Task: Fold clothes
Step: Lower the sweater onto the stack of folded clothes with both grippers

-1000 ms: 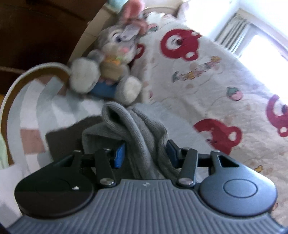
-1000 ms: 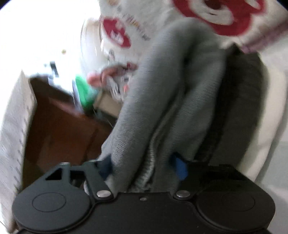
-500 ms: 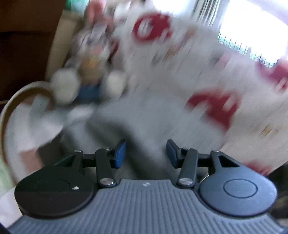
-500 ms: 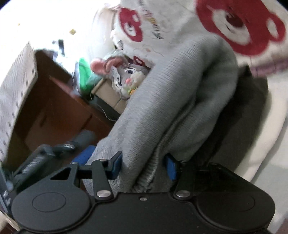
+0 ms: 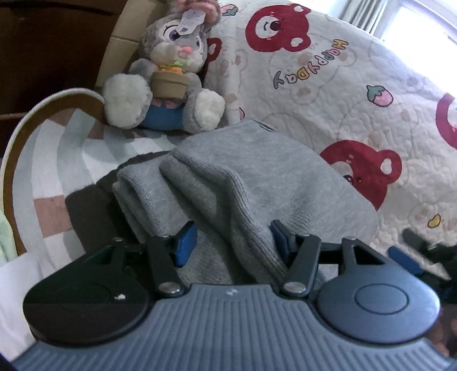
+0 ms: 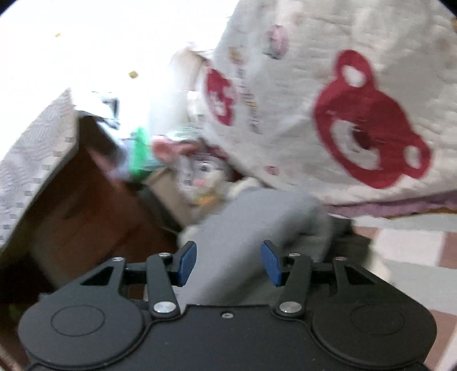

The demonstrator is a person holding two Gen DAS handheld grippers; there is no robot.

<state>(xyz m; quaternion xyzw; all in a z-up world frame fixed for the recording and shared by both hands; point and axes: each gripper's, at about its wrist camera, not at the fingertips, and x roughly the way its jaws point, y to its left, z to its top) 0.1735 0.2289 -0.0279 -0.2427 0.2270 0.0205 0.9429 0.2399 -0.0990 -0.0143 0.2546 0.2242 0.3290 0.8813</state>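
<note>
Left gripper: blue fingers part-spread and opening, folds of the grey knit garment bunched between them. Cloth touches both pads, whether they pinch it I cannot tell.

Grey knit garment lies folded in thick rolls on the bed, on top of a dark brown cloth, which sits on a striped sheet in white, pale blue and pink. Right gripper's blue tip shows at the right edge of the left view, beside the garment.

Right gripper, blurred view: fingers apart and opening, grey garment runs through the gap but a clear space shows on each side, so released, not pinching.

Farther back: plush rabbit sitting upright just behind the garment, holding a small pot, tag on its forehead. To its right a white quilt with red bear heads and strawberries rises beside the garment. Left of the rabbit, dark wooden furniture. Bright window at far right.
</note>
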